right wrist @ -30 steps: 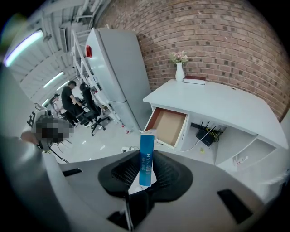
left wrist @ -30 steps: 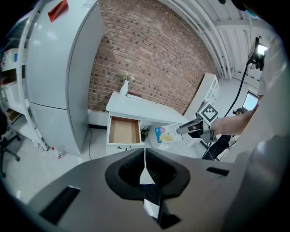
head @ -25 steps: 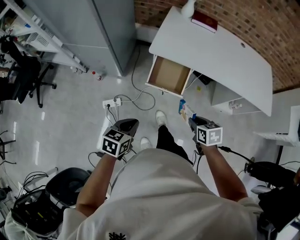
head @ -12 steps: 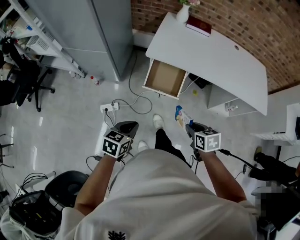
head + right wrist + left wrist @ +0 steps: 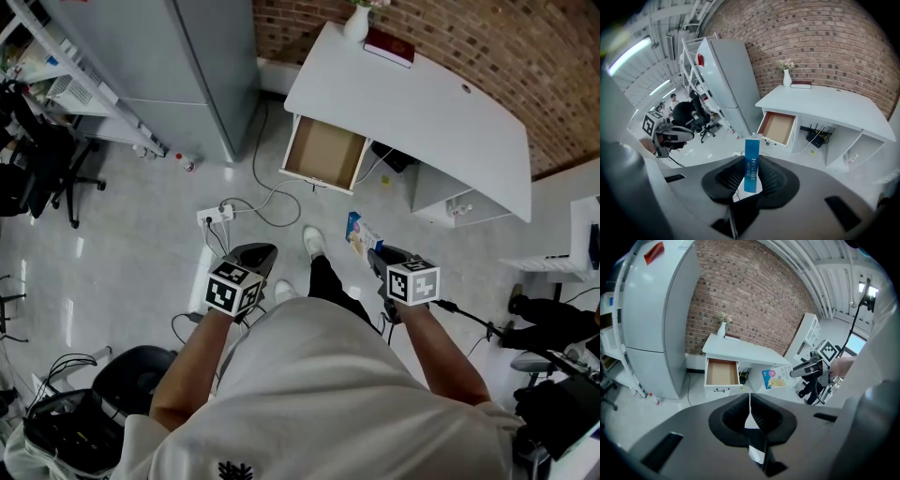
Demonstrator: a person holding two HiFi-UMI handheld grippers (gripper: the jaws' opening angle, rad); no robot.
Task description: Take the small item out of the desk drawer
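Against the brick wall [image 5: 450, 37] stood a tall grey cabinet [image 5: 178, 66] and, beside it, a white desk [image 5: 422, 112] with a curved front edge. Its drawer [image 5: 323, 153] was pulled out over the pale floor [image 5: 141, 244], showing its brown bottom. The person [image 5: 319, 394] stood well back from the desk, one white shoe forward, with a gripper in each hand at about waist height.

The right gripper [image 5: 751, 174] was clamped on the small item, a slim blue box [image 5: 751, 164]. The box stood upright between the pads, with its narrow printed edge toward that gripper's camera and its top rising above the pad tips. In the head view the box hung over the floor near the person's forward shoe, well apart from the drawer. In the left gripper view its broad face showed, blue and pale with a pink star.

The left gripper [image 5: 750, 403] had its jaws together, with only a thin slit between the pads and nothing in it.

On the floor near the left gripper lay a white power strip [image 5: 217, 214] with cables running toward the desk. At the back of the desk stood a small white vase [image 5: 355, 21] of flowers, with a dark red book [image 5: 387, 47] just beside it.
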